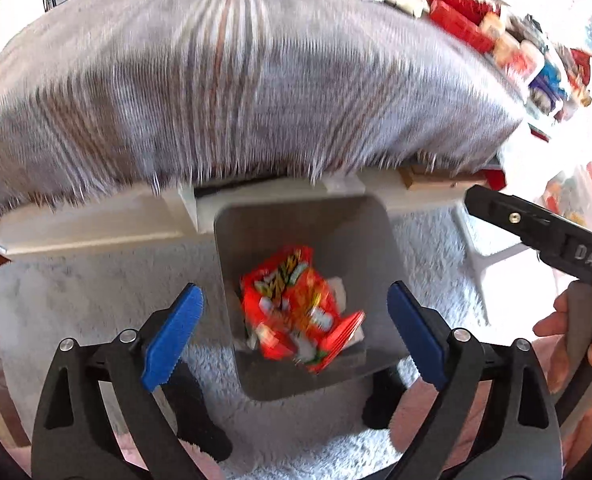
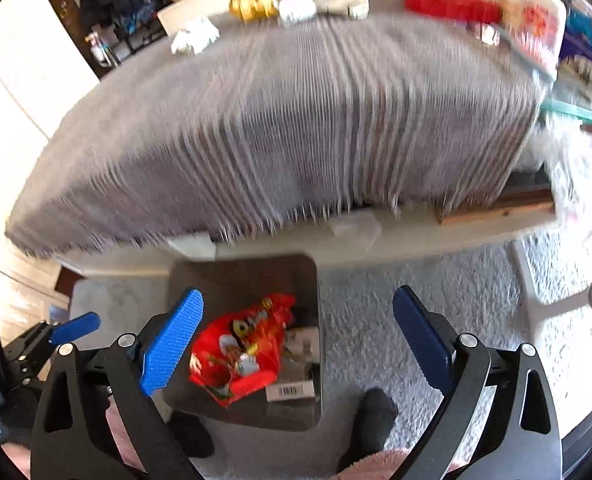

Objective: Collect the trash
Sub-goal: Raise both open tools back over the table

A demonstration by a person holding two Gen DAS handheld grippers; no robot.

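Note:
A grey square bin [image 1: 360, 232] stands on the carpet below the table edge; it also shows in the right wrist view [image 2: 248, 276]. A red snack wrapper [image 1: 296, 312] lies inside it, also seen in the right wrist view [image 2: 240, 352], beside paper scraps with a barcode label [image 2: 292, 391]. My left gripper [image 1: 296, 332] is open and empty above the bin. My right gripper [image 2: 296, 340] is open and empty above the bin's right side. The right gripper's body [image 1: 552, 236] shows at the right of the left wrist view. More trash lies at the table's far edge: crumpled white paper [image 2: 194, 38] and gold foil [image 2: 256, 0].
A table covered with a grey striped cloth [image 2: 296, 120] fills the upper view. Red boxes [image 2: 448, 0] and packages [image 2: 584, 52] crowd its far right. A fluffy grey carpet [image 2: 416, 312] covers the floor. My feet in black socks [image 2: 372, 412] stand by the bin.

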